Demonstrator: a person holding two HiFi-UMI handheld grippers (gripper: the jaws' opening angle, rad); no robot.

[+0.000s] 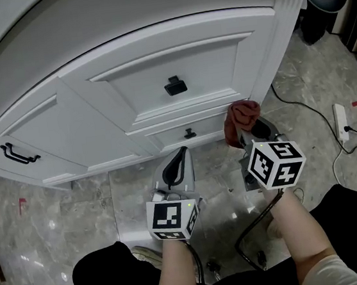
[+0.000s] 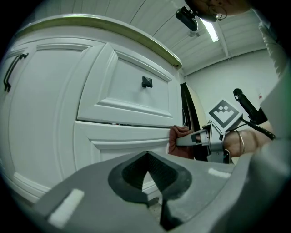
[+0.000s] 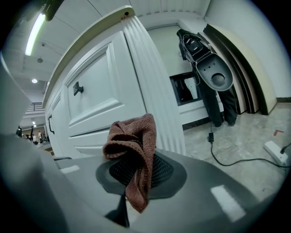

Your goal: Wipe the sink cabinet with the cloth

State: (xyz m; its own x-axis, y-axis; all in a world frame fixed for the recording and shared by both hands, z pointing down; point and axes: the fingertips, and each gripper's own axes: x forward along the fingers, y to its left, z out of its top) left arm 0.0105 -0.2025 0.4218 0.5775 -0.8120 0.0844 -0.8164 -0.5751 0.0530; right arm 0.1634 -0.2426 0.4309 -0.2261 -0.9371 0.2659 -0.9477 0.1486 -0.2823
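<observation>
Wiping step is in hand. The right gripper (image 1: 248, 135) is pinched on the cloth (image 1: 240, 118), which is bunched up at the cabinet's (image 1: 175, 61) lower right front, by the fluted corner post; it looks to be touching, but contact isn't certain. The left gripper (image 1: 176, 165) is pressed together on nothing, low near the base. Next move likely calls for pressing the cloth flat on the panel and sweeping across, keeping clear of the knob (image 1: 175, 86).

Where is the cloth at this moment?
In the head view the cloth is right of centre, clamped in the jaws of the right gripper, by the lower right corner of the cabinet.
</observation>
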